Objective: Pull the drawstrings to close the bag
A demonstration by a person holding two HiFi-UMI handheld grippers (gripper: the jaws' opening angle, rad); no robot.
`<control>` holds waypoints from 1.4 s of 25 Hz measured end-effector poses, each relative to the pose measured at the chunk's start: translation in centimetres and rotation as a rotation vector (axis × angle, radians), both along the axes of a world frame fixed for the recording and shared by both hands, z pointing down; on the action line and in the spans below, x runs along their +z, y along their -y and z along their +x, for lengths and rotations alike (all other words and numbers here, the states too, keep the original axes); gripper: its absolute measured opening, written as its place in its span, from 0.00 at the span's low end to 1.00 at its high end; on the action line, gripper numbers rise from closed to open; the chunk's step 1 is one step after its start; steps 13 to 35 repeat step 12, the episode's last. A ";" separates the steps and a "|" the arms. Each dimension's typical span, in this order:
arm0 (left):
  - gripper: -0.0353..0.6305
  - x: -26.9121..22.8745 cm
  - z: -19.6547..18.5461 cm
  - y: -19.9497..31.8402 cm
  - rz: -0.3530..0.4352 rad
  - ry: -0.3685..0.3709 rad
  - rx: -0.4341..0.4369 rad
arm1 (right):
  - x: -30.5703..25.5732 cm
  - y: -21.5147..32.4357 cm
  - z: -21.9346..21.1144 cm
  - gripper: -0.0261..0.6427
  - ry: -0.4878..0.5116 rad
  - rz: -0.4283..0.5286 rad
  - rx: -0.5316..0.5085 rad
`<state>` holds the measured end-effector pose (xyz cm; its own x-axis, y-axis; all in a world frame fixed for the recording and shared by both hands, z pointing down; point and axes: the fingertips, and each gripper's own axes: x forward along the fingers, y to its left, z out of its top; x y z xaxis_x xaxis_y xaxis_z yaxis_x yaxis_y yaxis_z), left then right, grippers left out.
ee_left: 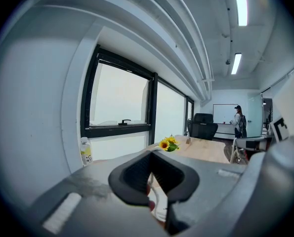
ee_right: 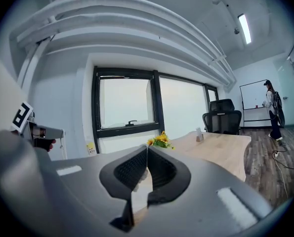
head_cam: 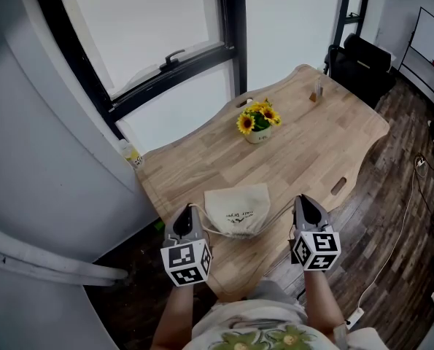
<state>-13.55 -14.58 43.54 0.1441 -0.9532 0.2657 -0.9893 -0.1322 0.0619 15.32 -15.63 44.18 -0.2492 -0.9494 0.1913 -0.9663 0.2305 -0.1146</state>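
Observation:
A cream drawstring bag (head_cam: 237,210) lies flat near the front edge of the wooden table (head_cam: 319,141). A thin cord runs from each side of its mouth out to a gripper. My left gripper (head_cam: 188,210) is just left of the bag, jaws shut on the left drawstring (head_cam: 200,225). My right gripper (head_cam: 302,200) is to the bag's right, jaws shut on the right drawstring (head_cam: 279,214). In the left gripper view the jaws (ee_left: 151,153) meet, with pale cord (ee_left: 155,191) below them. In the right gripper view the jaws (ee_right: 147,147) are also closed, with the bag partly hidden behind them.
A pot of sunflowers (head_cam: 258,122) stands mid-table, and a small stand (head_cam: 316,93) at the far end. A bottle (head_cam: 131,153) sits by the window. A black office chair (head_cam: 366,60) is beyond the table. A person (ee_right: 273,110) stands far off by a whiteboard.

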 end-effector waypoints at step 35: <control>0.06 -0.1 0.0 -0.8 0.003 0.014 0.008 | -0.5 -0.5 -0.3 0.05 -0.008 0.011 -0.003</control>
